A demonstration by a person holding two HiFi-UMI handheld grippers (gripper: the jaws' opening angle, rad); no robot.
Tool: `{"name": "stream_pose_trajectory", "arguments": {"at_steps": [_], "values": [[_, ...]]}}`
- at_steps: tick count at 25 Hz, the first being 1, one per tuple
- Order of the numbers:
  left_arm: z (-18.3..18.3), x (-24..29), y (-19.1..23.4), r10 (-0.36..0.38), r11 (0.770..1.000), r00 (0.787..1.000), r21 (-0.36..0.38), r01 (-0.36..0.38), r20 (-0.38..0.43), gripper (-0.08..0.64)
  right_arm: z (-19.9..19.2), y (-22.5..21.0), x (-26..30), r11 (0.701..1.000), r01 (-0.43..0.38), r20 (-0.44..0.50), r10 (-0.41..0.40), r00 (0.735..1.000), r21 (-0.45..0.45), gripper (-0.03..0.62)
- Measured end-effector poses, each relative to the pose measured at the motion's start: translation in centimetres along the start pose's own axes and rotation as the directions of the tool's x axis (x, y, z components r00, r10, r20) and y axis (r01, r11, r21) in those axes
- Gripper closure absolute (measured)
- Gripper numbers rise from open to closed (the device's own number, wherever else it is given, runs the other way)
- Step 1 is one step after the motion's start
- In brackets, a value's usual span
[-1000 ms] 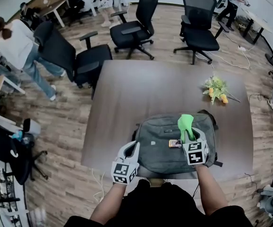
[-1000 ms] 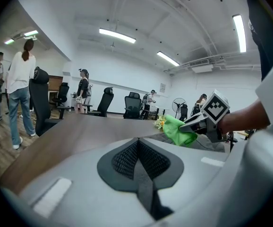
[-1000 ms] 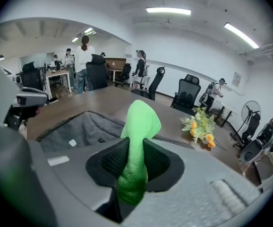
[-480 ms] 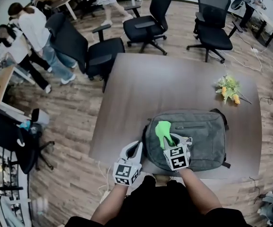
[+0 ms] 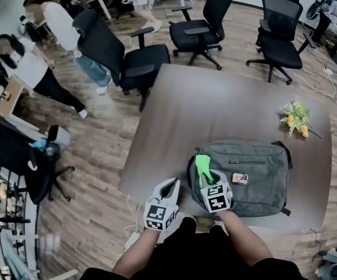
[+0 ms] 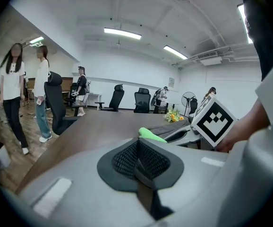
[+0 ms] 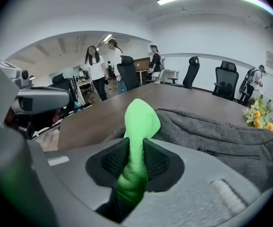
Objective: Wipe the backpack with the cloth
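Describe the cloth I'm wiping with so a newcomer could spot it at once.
On the brown table, a grey backpack lies flat near the person. At its left end in the head view, the right gripper is shut on the cloth, whose free end pokes out over the bag. It is solid neon green, unlike anything beside it.

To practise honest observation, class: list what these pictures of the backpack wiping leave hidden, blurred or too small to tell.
Head view: the print on the small card on the backpack is too small.
Right gripper view: the lower end of the cloth is hidden inside the right gripper.
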State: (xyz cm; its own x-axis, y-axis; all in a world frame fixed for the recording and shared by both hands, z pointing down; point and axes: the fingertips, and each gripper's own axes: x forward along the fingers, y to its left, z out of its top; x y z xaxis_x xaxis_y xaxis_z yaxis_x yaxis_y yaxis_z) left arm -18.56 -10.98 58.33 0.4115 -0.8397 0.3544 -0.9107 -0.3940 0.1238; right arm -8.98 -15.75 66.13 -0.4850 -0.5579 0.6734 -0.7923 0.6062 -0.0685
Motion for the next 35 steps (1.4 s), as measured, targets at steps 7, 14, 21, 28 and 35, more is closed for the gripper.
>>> {"name": "stream_pose_trajectory", "arguments": {"at_steps": [7, 14, 21, 28, 35], "values": [[-0.6, 0.6, -0.6, -0.013, 1.0, 1.0, -0.002, 0.013, -0.019, 0.541, -1.0, -2.4, -0.7, 0.999, 0.045, -0.019, -0.045, 0.999, 0.018, 0.505], [-1.0, 1.2, -1.2, -0.03, 1.0, 0.999, 0.005, 0.031, -0.032, 0.541, -2.0, -4.5, -2.4, 0.993, 0.113, -0.035, -0.114, 0.993, -0.014, 0.505], [-1.4, 1.9, -2.7, -0.065, 0.998, 0.997, 0.017, 0.066, -0.047, 0.541, -3.6, -7.6, -4.6, 0.978, 0.204, -0.08, -0.207, 0.975, -0.049, 0.505], [-1.4, 2.8, -4.0, -0.101, 0.994, 0.993, 0.035, 0.103, -0.057, 0.541, -4.8, -11.4, -7.2, 0.954, 0.293, -0.11, -0.298, 0.948, -0.057, 0.505], [-1.1, 3.2, -5.3, -0.124, 0.991, 0.99, 0.043, 0.126, -0.063, 0.541, -6.1, -14.4, -10.0, 0.926, 0.365, -0.129, -0.375, 0.918, -0.094, 0.505]]}}
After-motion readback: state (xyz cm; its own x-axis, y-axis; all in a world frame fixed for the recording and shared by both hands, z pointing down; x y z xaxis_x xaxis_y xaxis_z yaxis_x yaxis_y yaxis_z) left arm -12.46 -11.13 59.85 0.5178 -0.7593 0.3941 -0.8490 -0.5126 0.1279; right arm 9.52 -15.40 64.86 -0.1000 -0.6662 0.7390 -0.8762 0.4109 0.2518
